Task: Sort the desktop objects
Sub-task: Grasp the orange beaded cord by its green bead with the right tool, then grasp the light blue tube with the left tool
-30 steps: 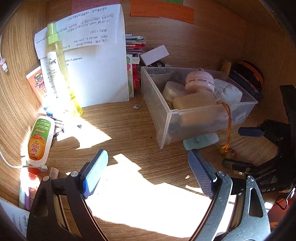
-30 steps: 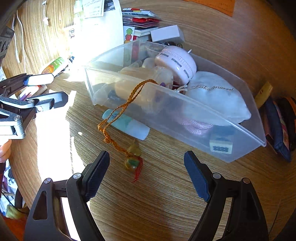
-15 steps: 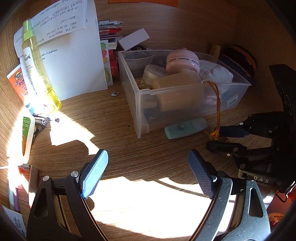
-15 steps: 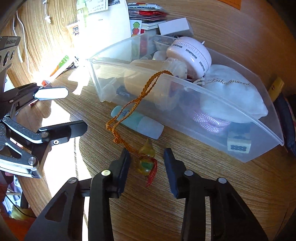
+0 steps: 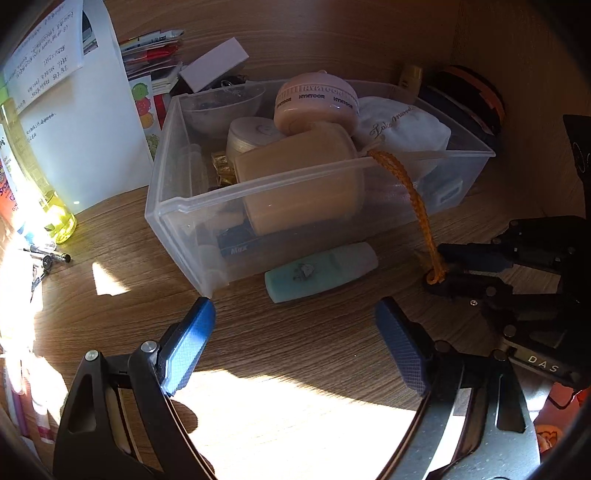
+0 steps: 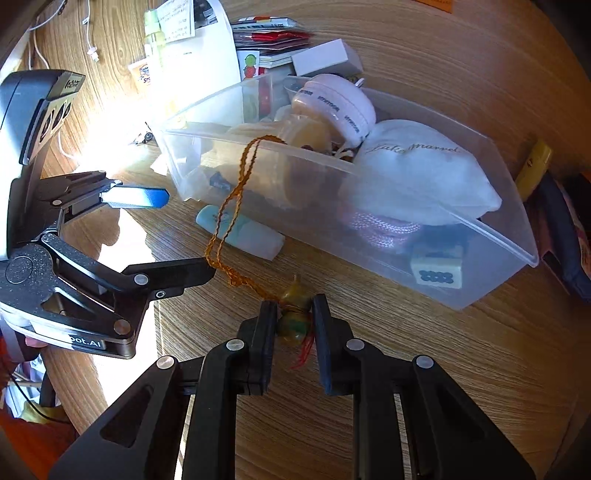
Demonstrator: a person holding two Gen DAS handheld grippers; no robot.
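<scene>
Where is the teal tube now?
In the right wrist view, the teal tube lies on the desk against the clear bin's front wall, behind the orange cord.

Seen from the left wrist: bin (image 5: 192, 206) at centre on the desk (image 5: 295, 339), holding jars and a pouch (image 5: 402, 129). Tube (image 5: 321, 271) just before it at 6 o'clock. Papers (image 5: 74, 122) at 10 o'clock, bottle (image 5: 40, 192) at 9 o'clock.

It looked like a home desk set in a wood-grain nook (image 5: 332, 33). A clear plastic bin (image 5: 177, 206) held toiletries and oddments, handwritten papers (image 5: 74, 110) leaned against the back panel, pens (image 5: 48, 254) lay in sunlight (charger cables (image 6: 88, 44) dangled nearby).
</scene>
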